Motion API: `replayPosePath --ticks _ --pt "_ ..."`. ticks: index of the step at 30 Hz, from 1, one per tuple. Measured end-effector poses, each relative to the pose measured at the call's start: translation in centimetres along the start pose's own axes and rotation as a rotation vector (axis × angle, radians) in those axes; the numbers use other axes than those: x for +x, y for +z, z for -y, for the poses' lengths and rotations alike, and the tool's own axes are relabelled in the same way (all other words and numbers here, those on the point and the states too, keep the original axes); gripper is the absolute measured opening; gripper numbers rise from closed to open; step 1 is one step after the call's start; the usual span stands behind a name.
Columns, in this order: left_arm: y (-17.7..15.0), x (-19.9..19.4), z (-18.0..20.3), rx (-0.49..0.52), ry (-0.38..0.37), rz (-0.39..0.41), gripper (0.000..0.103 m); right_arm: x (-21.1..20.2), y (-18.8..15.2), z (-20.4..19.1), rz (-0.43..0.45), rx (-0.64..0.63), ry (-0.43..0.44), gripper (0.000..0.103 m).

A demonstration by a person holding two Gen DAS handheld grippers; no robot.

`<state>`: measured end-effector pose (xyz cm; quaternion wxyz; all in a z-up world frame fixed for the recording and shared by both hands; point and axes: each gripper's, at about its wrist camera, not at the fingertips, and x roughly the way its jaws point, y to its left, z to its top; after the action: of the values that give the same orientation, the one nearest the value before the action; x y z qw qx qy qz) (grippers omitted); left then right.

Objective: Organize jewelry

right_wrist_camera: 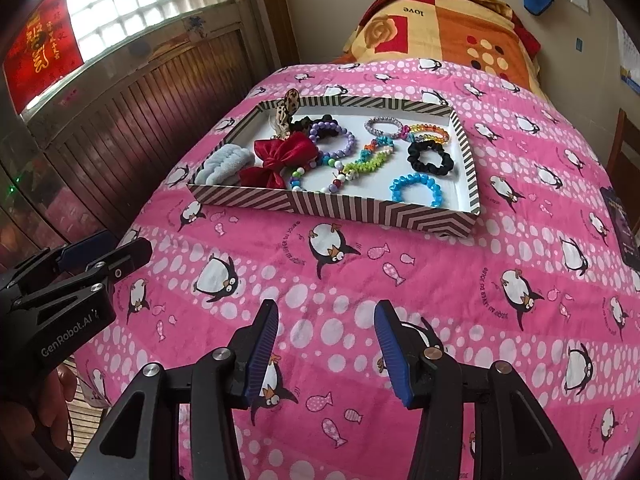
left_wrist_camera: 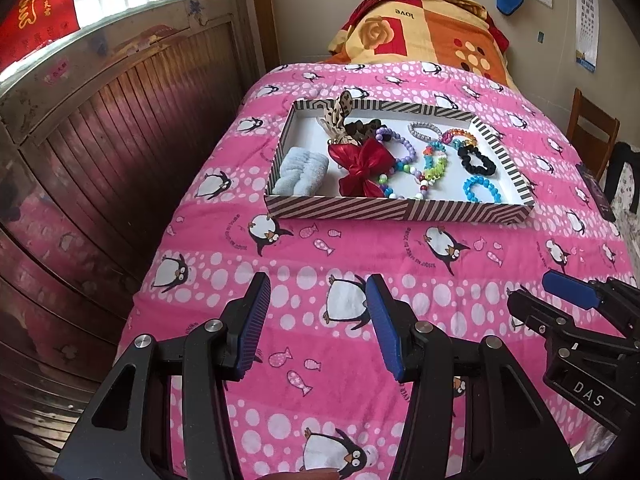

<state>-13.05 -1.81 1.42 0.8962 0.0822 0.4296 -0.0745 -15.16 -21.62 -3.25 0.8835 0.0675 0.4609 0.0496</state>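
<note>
A striped shallow box (left_wrist_camera: pixel 396 211) (right_wrist_camera: pixel 360 208) lies on the pink penguin quilt. It holds a red bow (left_wrist_camera: pixel 362 168) (right_wrist_camera: pixel 280 156), a pale blue scrunchie (left_wrist_camera: pixel 302 172) (right_wrist_camera: pixel 224 166), a purple bead bracelet (left_wrist_camera: pixel 396 146) (right_wrist_camera: pixel 334 140), a black scrunchie (left_wrist_camera: pixel 478 160) (right_wrist_camera: pixel 430 156), a blue bead bracelet (left_wrist_camera: pixel 482 188) (right_wrist_camera: pixel 418 190) and several other bead strings. My left gripper (left_wrist_camera: pixel 318 300) is open and empty, well short of the box. My right gripper (right_wrist_camera: pixel 326 320) is open and empty too, and shows at the right in the left wrist view (left_wrist_camera: pixel 560 292).
The pink quilt (left_wrist_camera: pixel 360 280) covers a bed with a folded orange blanket (left_wrist_camera: pixel 420 32) at the far end. A wooden panelled wall (left_wrist_camera: pixel 100 140) runs along the left. A wooden chair (left_wrist_camera: pixel 592 132) stands to the right of the bed.
</note>
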Motion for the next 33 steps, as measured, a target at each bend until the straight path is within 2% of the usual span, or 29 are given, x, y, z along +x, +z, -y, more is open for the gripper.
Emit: replayPosePath --ticks 11,14,19,22,24,27,33 --pt "0.3 1.1 0.2 -0.004 -0.012 -0.038 0.049 0.0 0.1 1.6 -0.004 0.019 -0.011 0.049" --pt "0.5 1.7 -1.2 -0.041 -0.02 -0.055 0.049 0.1 -0.1 2.5 -0.014 0.024 -0.017 0.049" --pt "1.0 3.2 -4.9 -0.132 -0.081 -0.115 0.049 0.9 -0.7 4.4 -0.042 0.052 -0.025 0.049" --pt "1.2 3.8 -6.1 -0.156 -0.083 -0.132 0.049 1.5 -0.9 4.9 -0.057 0.061 0.016 0.049" --pt "1.1 4.3 -7.0 -0.172 -0.082 -0.146 0.049 1.7 -0.7 4.7 -0.053 0.046 0.013 0.049" --pt "1.1 5.2 -8.1 -0.208 -0.115 -0.183 0.049 2.3 -0.3 5.1 -0.065 0.054 0.037 0.049" --pt "1.0 6.1 -8.2 -0.223 -0.082 -0.208 0.049 3.0 0.5 5.8 -0.083 0.057 0.034 0.049"
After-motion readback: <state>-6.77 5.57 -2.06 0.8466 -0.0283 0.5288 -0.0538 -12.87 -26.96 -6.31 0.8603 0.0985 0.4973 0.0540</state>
